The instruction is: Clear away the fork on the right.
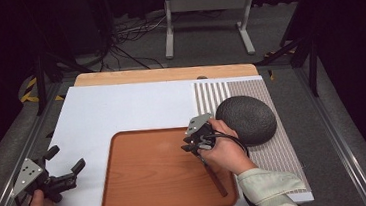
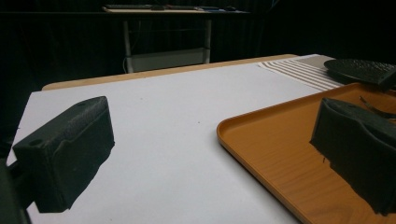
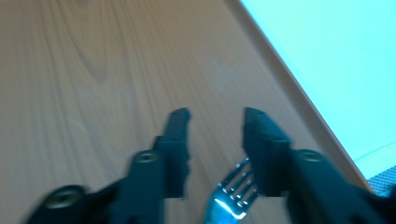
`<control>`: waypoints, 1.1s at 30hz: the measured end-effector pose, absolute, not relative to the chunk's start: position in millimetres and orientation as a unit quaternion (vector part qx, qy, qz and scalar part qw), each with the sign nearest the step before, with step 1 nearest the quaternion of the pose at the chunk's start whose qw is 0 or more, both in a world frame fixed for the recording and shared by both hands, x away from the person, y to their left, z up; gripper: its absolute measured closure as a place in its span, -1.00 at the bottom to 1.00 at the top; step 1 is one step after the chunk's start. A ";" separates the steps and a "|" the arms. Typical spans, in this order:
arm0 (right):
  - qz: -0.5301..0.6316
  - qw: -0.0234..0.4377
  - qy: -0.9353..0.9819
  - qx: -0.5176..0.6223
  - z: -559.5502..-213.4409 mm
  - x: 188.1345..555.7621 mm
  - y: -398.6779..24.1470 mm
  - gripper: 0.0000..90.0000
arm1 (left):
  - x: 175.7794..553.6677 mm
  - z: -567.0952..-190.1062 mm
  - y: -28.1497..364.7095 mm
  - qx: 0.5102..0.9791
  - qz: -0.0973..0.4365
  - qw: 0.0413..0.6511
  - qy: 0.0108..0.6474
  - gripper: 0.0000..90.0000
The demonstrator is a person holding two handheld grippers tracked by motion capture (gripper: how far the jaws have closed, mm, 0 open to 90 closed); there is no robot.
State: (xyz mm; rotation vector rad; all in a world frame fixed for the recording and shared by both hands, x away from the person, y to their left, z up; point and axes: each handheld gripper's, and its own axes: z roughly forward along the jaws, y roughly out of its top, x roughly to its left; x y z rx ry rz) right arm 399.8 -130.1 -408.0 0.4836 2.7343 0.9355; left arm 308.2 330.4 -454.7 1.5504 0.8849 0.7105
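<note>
Right gripper (image 1: 191,145) released over the tray (image 1: 143,187), jaws apart above the fork (image 3: 231,193) lying at the tray's three o'clock side; left gripper (image 1: 66,166) gaping idle at eight o'clock; best lifted straight up, no snagging tines.

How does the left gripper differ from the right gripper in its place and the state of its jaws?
The left gripper hovers over the white sheet, beside the brown wooden tray; the right gripper is above that tray. The left jaws stand wide apart; the right jaws show a narrower gap, with a silver fork on the tray below it. Both are black, hand-held and grip nothing.
</note>
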 end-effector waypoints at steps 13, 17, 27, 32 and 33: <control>0.285 0.096 0.942 0.147 -427.7 407.4 -127.8 1.00 | 308.2 -454.6 330.4 0.662 0.303 0.573 0.377 -0.99; 0.284 0.094 0.943 0.148 -431.0 408.5 -126.7 1.00 | 308.2 -454.6 330.1 0.660 0.303 0.575 0.378 -0.99; 0.270 0.104 0.945 0.152 -434.3 410.8 -127.2 1.00 | 308.2 -454.6 330.1 0.660 0.302 0.575 0.377 -0.99; 0.265 0.111 0.945 0.156 -434.7 412.2 -128.3 1.00 | 308.1 -454.6 329.8 0.660 0.302 0.575 0.377 -0.99; 0.263 0.111 0.945 0.159 -434.7 412.4 -128.9 1.00 | 308.1 -454.6 329.9 0.660 0.302 0.575 0.377 -0.99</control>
